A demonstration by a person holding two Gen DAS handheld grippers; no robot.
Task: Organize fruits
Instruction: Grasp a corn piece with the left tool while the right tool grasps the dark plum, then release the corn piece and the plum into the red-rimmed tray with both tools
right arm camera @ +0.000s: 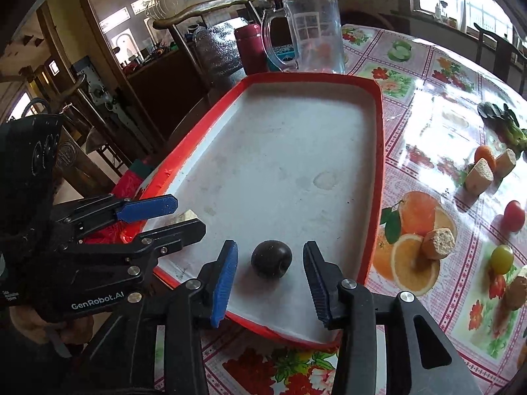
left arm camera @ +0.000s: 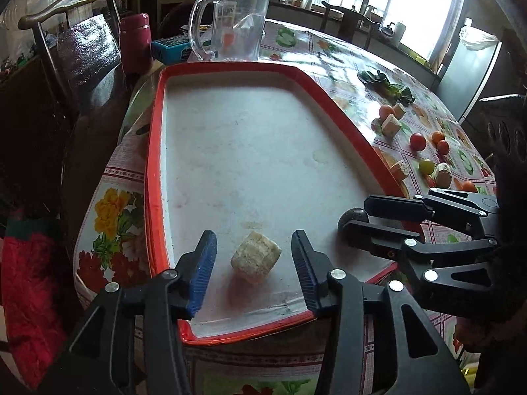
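A white tray with a red rim [left arm camera: 154, 151] [right arm camera: 378, 151] lies on the flowered table. In the left wrist view a pale beige chunk [left arm camera: 256, 256] lies in the tray's near end, between the fingers of my open left gripper [left arm camera: 253, 270]. In the right wrist view a dark round fruit [right arm camera: 271, 258] lies in the tray between the fingers of my open right gripper [right arm camera: 270, 283]. Neither gripper touches its object. The dark fruit [left arm camera: 352, 219] also shows in the left view beside the right gripper's fingers [left arm camera: 395, 209]. The left gripper [right arm camera: 171, 215] shows at left in the right view.
Right of the tray lie loose tomatoes [left arm camera: 417, 141] [right arm camera: 514, 215], a yellow-green one [right arm camera: 502, 258], an orange fruit [right arm camera: 485, 155], beige cut chunks [left arm camera: 391, 124] [right arm camera: 438, 243] and leafy greens [left arm camera: 388, 85]. A glass mug [left arm camera: 237, 23] [right arm camera: 306, 33], a maroon flask [left arm camera: 135, 42] and a chair [left arm camera: 75, 49] stand beyond the tray.
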